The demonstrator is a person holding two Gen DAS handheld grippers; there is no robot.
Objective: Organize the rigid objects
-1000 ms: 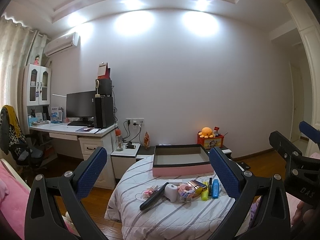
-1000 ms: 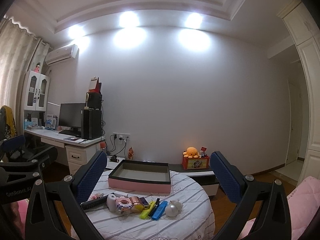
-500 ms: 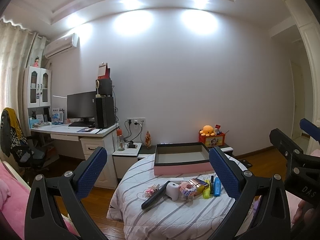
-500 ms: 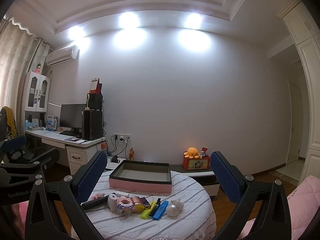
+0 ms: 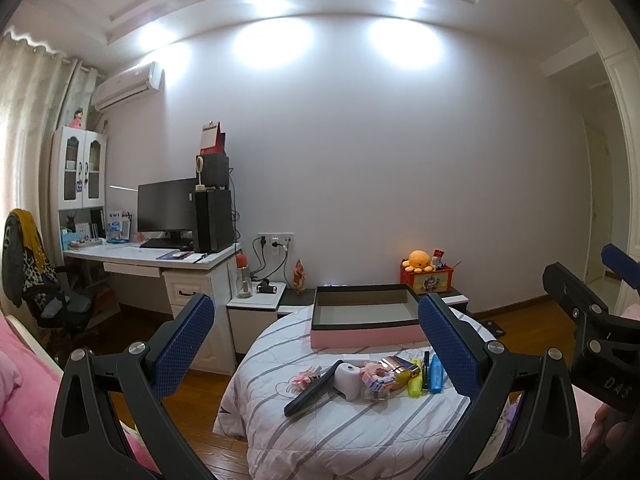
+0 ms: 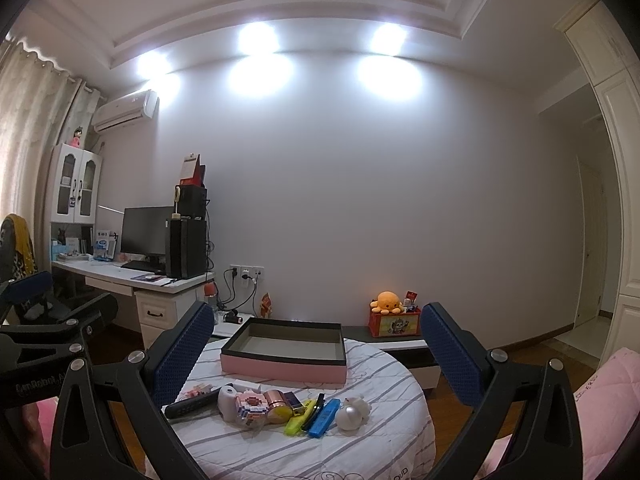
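1. Objects lie in a row on the striped round counter, just before the pink box.
2. Left hand-held gripper: wide open, empty.
3. Right hand-held gripper: wide open, empty.

Round bench covered in quilted striped cloth, matt. Tray: matt pink outer wall, dark rim. Pearly balls glossy. Tool pads textured blue. Floor polished wood.
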